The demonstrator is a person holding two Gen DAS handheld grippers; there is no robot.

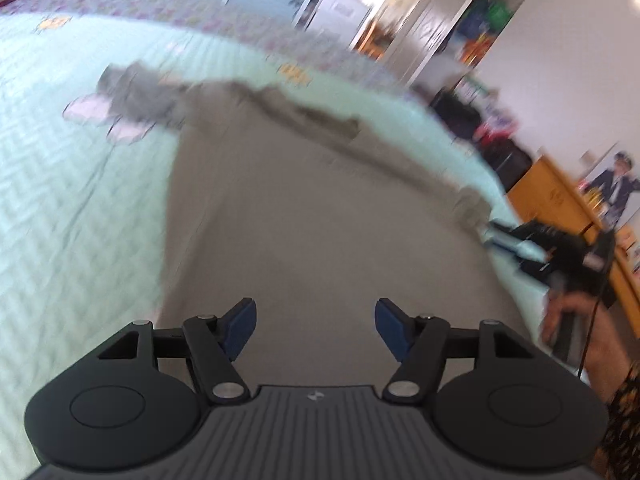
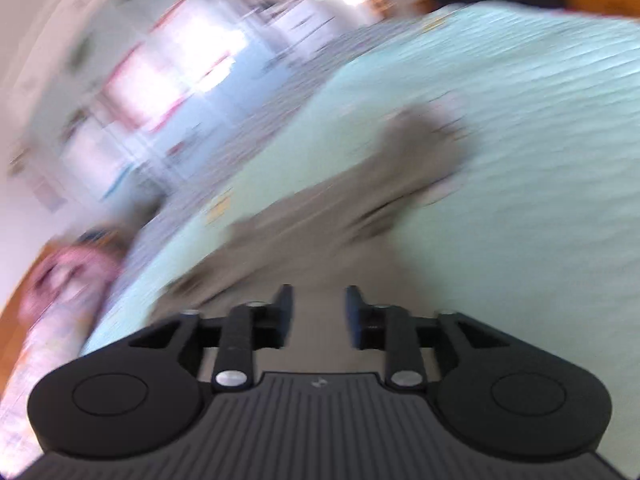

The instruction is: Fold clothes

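At the bottom of the left wrist view the left gripper (image 1: 316, 326) stood with its blue pads spread wide, nothing between them, hanging over the near part of the grey garment (image 1: 320, 208). In the right wrist view the right gripper (image 2: 319, 312) showed a narrower gap between its jaws, parted partway and empty as far as the blur allowed, also above grey cloth (image 2: 320, 216) in the lower centre of the frame.

The garment lay spread on the pale green bedspread (image 1: 80, 200), filling the middle of the left view and running to a rumpled far end with pale cuffs in the upper left. At the right edge of that view the person's right hand (image 1: 568, 320) held the right gripper beside the cloth's right border.

Both views were smeared by motion, so the step seemed to be a repositioning between grasps rather than a fold under way. The next move probably called for each gripper to settle on an edge or corner of the cloth, close on a single layer, then lift evenly.

Beyond the bed, at the top right, shelves and furniture (image 1: 480, 40) were only a blur.
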